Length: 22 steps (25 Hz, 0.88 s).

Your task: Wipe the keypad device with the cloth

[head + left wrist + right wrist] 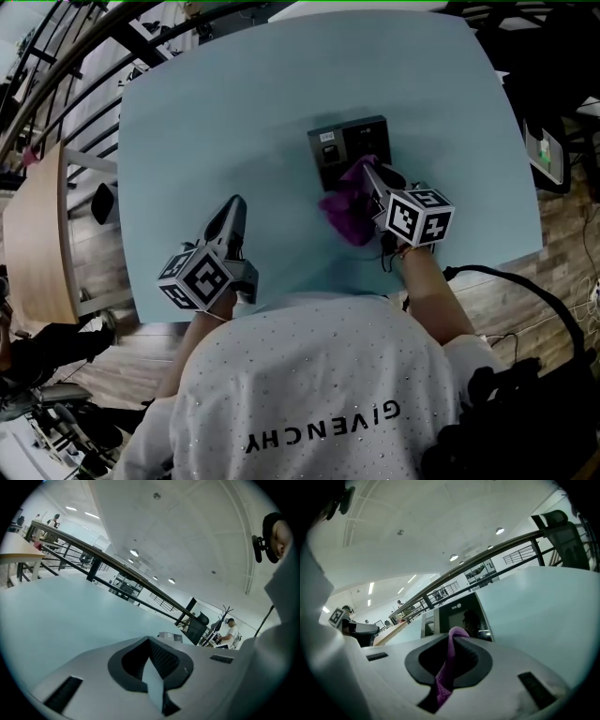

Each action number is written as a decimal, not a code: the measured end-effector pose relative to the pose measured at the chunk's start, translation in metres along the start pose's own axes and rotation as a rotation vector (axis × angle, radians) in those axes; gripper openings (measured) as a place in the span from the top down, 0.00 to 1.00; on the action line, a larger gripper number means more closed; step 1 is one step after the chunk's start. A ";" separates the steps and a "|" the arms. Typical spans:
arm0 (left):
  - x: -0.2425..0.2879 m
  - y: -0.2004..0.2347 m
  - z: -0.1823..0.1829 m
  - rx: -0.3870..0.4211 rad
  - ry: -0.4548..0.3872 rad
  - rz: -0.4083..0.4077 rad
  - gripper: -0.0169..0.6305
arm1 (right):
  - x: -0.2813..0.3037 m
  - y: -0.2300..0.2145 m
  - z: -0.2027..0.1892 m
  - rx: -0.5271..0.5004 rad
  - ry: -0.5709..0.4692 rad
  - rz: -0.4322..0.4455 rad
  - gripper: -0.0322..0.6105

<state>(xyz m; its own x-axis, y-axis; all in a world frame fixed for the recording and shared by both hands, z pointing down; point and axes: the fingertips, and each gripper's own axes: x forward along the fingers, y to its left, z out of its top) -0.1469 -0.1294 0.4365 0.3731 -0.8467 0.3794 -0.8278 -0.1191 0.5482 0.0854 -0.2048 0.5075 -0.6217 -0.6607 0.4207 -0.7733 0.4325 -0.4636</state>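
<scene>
Head view: my right gripper (pixel 370 171) holds a purple cloth (pixel 345 214) at the near edge of the dark keypad device (pixel 349 148), which lies flat on the pale blue table (pixel 216 122). My left gripper (pixel 234 208) is well off to the left, over the tabletop.

Left gripper view: my jaws are closed together with nothing between them.

Right gripper view: my jaws are clamped on the cloth, with the keypad device just beyond their tips.

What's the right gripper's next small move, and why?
Probably drag the right gripper forward across the keypad device: its jaws are clamped on the purple cloth, which overlaps only the device's near edge; most of its face is uncovered.
</scene>
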 end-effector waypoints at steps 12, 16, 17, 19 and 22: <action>0.004 0.004 -0.002 -0.004 0.009 0.000 0.97 | -0.014 -0.032 0.007 0.051 -0.042 -0.089 0.92; 0.003 0.005 0.000 -0.003 0.009 0.001 0.97 | -0.019 -0.045 0.009 0.081 -0.051 -0.128 0.92; 0.003 0.005 0.000 -0.003 0.008 0.001 0.97 | -0.021 -0.047 0.010 0.090 -0.054 -0.139 0.92; 0.003 0.005 -0.002 -0.003 0.008 0.002 0.97 | -0.022 -0.049 0.010 0.095 -0.058 -0.157 0.92; 0.004 0.005 -0.005 -0.001 0.013 0.000 0.97 | -0.016 -0.024 0.008 0.030 -0.045 -0.107 0.92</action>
<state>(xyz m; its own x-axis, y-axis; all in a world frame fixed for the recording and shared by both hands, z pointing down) -0.1474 -0.1306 0.4443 0.3783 -0.8399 0.3892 -0.8274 -0.1183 0.5491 0.1153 -0.2094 0.5055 -0.5295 -0.7290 0.4338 -0.8302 0.3401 -0.4418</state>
